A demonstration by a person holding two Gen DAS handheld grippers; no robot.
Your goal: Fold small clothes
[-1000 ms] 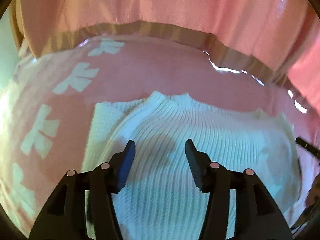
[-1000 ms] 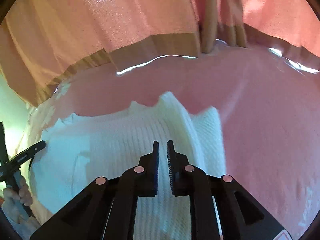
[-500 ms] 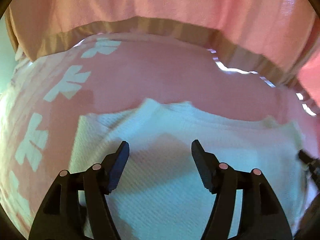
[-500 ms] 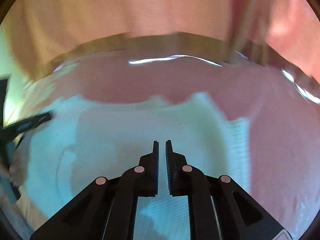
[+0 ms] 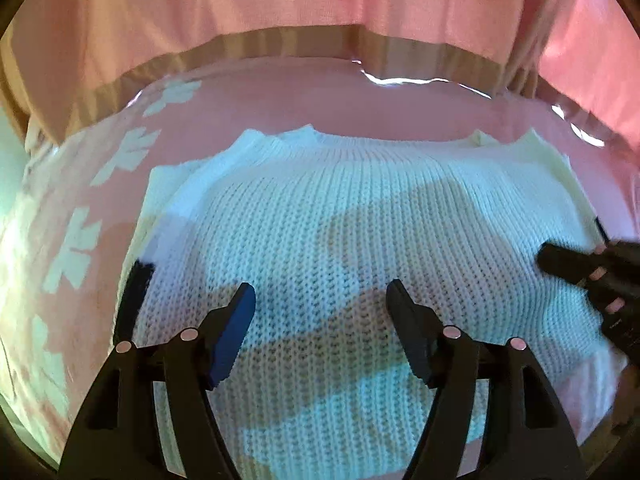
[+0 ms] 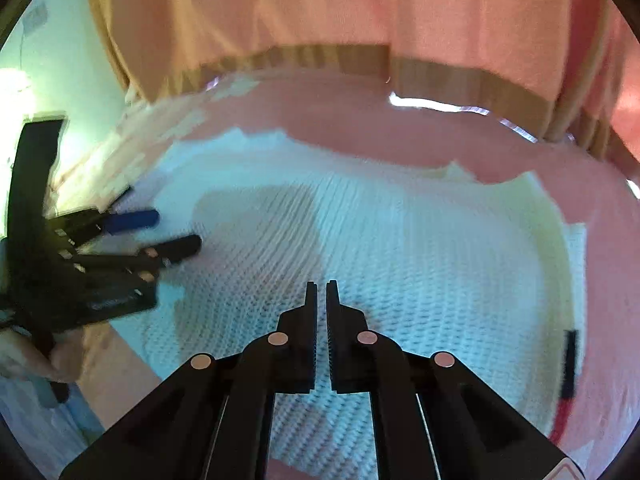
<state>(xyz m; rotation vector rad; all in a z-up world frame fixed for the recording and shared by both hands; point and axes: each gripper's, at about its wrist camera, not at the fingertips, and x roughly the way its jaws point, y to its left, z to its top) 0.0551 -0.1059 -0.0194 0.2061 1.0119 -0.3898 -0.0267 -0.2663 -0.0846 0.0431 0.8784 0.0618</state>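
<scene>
At the far left of the left wrist view, pale bow shapes (image 5: pixel 76 248) run down the pink cloth (image 5: pixel 360 108) that covers the bench. A white ribbed knit sweater (image 5: pixel 360 216) lies flat on this cloth, filling the middle of both views, its far edge towards a pink curtain (image 5: pixel 280 0) hanging behind the bench. The left claw (image 5: pixel 320 308) hangs just above the near part of the sweater with its jaws spread wide and nothing between them; one pad is blue. Further right, the right claw (image 6: pixel 322 292) sits low over the knit with its jaws nearly together, only a thin gap between them and no fabric caught there. A dark label (image 6: pixel 568 364) shows at the sweater's right edge.
</scene>
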